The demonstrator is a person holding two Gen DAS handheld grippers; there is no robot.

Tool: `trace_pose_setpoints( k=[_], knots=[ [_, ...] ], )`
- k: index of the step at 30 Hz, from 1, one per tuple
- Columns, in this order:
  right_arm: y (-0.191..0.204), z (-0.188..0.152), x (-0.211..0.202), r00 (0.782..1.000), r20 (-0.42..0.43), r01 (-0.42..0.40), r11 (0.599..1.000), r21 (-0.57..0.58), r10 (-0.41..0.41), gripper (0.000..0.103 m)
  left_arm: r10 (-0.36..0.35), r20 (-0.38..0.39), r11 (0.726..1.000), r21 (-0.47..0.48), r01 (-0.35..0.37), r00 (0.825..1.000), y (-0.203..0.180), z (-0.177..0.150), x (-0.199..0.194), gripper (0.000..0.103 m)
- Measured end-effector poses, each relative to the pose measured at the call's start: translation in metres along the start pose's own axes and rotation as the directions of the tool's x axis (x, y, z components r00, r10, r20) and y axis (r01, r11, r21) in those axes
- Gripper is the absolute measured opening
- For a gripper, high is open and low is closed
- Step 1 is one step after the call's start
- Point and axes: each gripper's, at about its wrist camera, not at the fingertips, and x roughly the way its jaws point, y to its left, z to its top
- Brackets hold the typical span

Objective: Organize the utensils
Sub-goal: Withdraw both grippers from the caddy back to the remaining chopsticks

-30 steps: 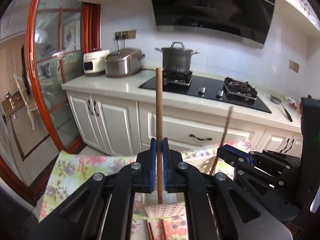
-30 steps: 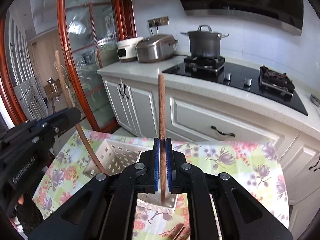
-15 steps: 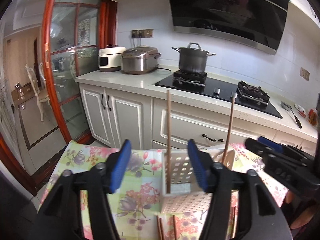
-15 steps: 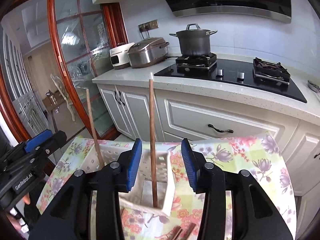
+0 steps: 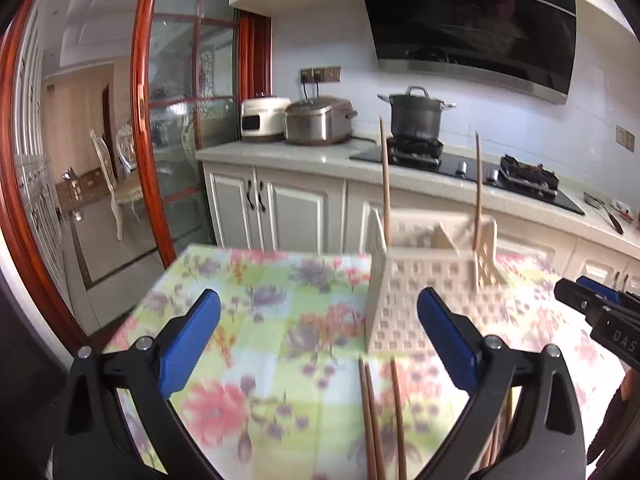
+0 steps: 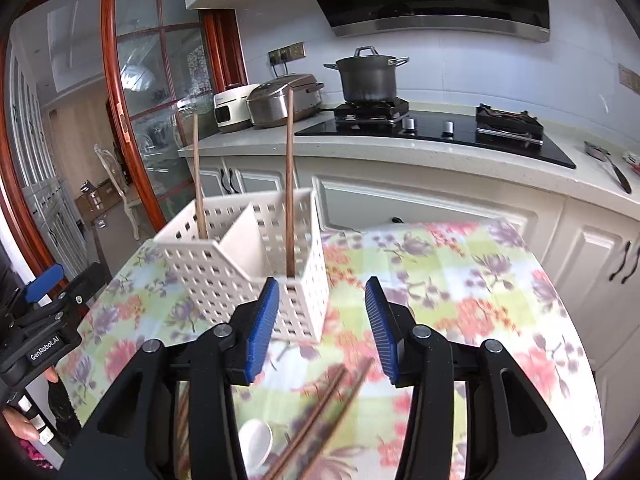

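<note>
Now both grippers hang over the floral cloth (image 5: 256, 320) with nothing between their pads. The left gripper (image 5: 318, 334) has its jaws opening, already very wide; the right gripper (image 6: 322, 326) is about half spread and also opening.

Two chopsticks stand in the white basket (image 6: 224, 276), which sits on the far part of the cloth. In the right wrist view the left chopstick (image 6: 198, 184) leans in the left compartment and the right chopstick (image 6: 289, 184) stands nearly upright in the right one, a divider between them.

More chopsticks lie loose on the cloth, near the cameras: a close pair and a third stick (image 5: 370, 412) just in front of the basket in the left view, and crossed sticks (image 6: 320, 412) under the right gripper. A white spoon (image 6: 256, 446) lies beside them, partly hidden by the gripper body.

These sticks look light, stiff, thin and smooth, so they would likely roll or slip out of a loose pinch. Lying flat, they leave little room for the pads. I would take one near its middle, pads square across the shaft, and close narrow before lifting. The basket seems light plastic and may slide or tip if knocked by a stick going in.
</note>
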Motion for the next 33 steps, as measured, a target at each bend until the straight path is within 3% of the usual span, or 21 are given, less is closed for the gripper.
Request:
trace_pose_setpoints(
  k=[7, 17, 28, 33],
  knots=[
    [-0.010, -0.040, -0.012, 0.999, -0.047, 0.009, 0.999, 0.043, -0.007, 0.051, -0.039, -0.092, 0.999, -0.021, 0.037, 0.995, 0.007, -0.036, -0.009, 0.096],
    [-0.022, -0.088, 0.000, 0.987, -0.157, 0.041, 0.995, 0.093, -0.026, 0.051, -0.020, -0.152, 1.000, -0.015, 0.018, 0.988, 0.005, -0.070, -0.014, 0.096],
    [-0.022, -0.099, 0.028, 0.962, -0.270, 0.072, 0.993, 0.097, -0.043, 0.050, -0.010, -0.209, 1.000, -0.030, 0.004, 0.978, 0.009, -0.085, -0.004, 0.096],
    [-0.016, -0.098, 0.042, 0.954, -0.294, 0.094, 0.992, 0.083, -0.065, 0.043, -0.008, -0.212, 1.000, -0.021, 0.004, 0.977, 0.009, -0.089, -0.002, 0.095]
  ],
)
